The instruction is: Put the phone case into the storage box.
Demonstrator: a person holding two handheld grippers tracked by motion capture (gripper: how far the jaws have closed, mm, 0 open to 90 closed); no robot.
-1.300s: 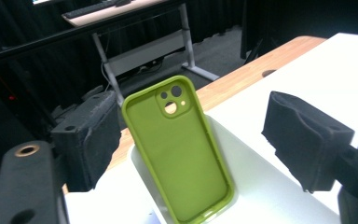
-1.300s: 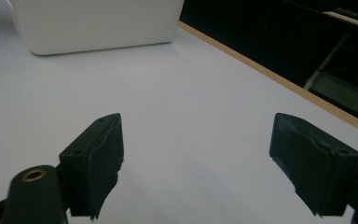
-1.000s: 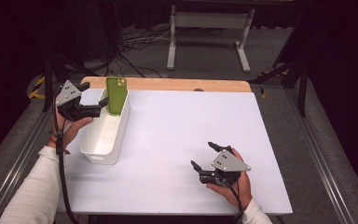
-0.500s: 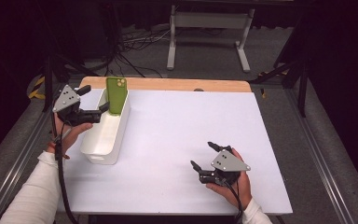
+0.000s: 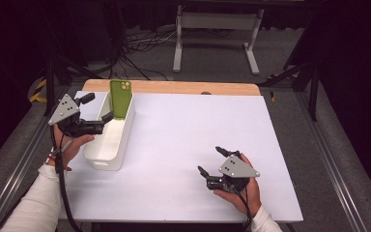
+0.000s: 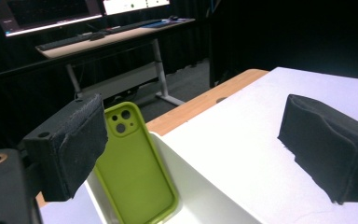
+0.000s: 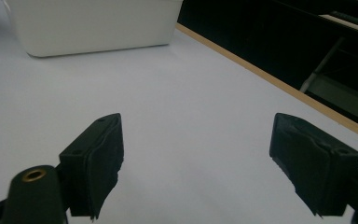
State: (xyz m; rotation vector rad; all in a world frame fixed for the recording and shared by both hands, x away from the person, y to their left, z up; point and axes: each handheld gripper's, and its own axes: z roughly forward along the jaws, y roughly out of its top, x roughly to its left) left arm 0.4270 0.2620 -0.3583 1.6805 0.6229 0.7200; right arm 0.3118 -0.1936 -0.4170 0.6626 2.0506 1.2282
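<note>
My left gripper [image 5: 95, 112] hangs over the near-left part of the white plastic bin [image 5: 107, 145], jaws spread wide w/ nothing between them. From the left gripper view the same gripper [image 6: 193, 149] frames the phone [image 6: 137, 168] just past its left pad, not touching it as far as I can tell.

The phone [image 5: 121, 98] is the thing to look at: a smartphone in a lime-green case, back side facing me, standing upright on its short edge inside the bin at the far end, leaning against the far wall. Rounded corners, raised lip round the edge, and a square camera cut-out at the upper left w/ two lenses set diagonally (plus a small dot beside them, prob. the flash). Its top sticks up above the bin's rim.

The bin is long and narrow w/ rounded corners, sitting on the left side of the white tabletop [image 5: 188, 135], its long axis running away from me. A strip of wood edging [image 5: 174, 87] shows along the table's far side.

My right gripper [image 5: 213, 162] rests low near the table's near-right area, well apart from the bin, my hand [image 5: 239, 191] under it. Its jaws are spread too, empty; in the right gripper view that gripper [image 7: 196, 163] looks across bare tabletop toward the bin's side [image 7: 93, 23].
</note>
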